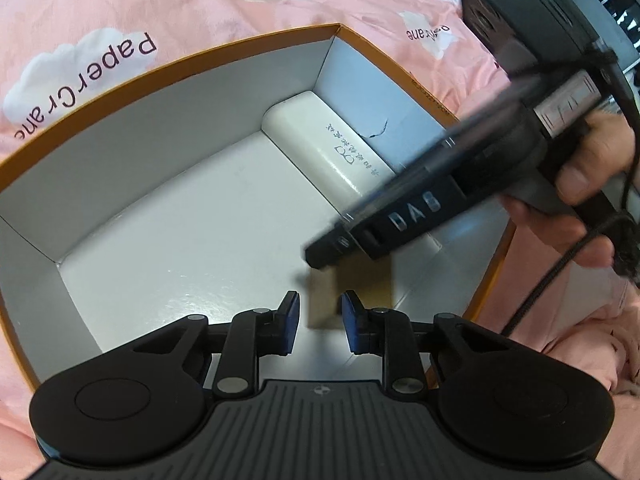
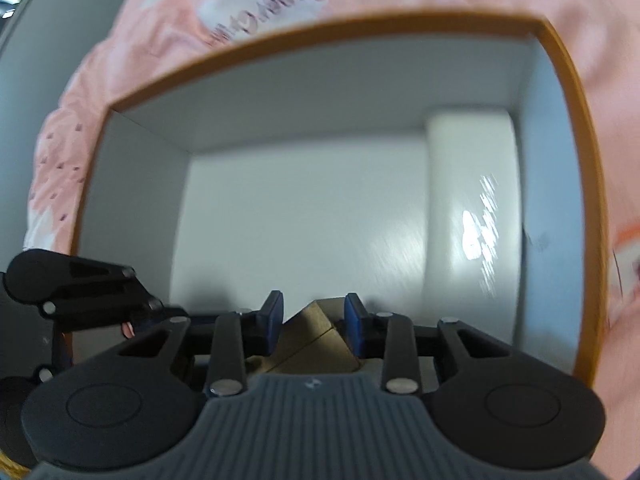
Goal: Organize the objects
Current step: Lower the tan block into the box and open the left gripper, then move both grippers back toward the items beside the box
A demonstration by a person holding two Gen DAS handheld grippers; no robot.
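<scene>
An open box with an orange rim (image 1: 168,65) and white inside lies on a pink bedsheet. A white rounded case (image 1: 320,136) lies along its far right wall; it also shows in the right wrist view (image 2: 472,216). A small brown cardboard box (image 2: 316,340) sits between the pads of my right gripper (image 2: 314,320), which is shut on it low inside the box. The same brown box (image 1: 352,292) shows blurred in the left wrist view under the right gripper's black body (image 1: 400,216). My left gripper (image 1: 320,318) is open and empty, just in front of the brown box.
The pink sheet (image 1: 120,8) with white clouds and "Paper Crane" print surrounds the box. A hand (image 1: 584,184) holds the right gripper, with a black cable (image 1: 552,276) trailing over the box's right rim. The left gripper's arm (image 2: 72,284) shows at the left of the right wrist view.
</scene>
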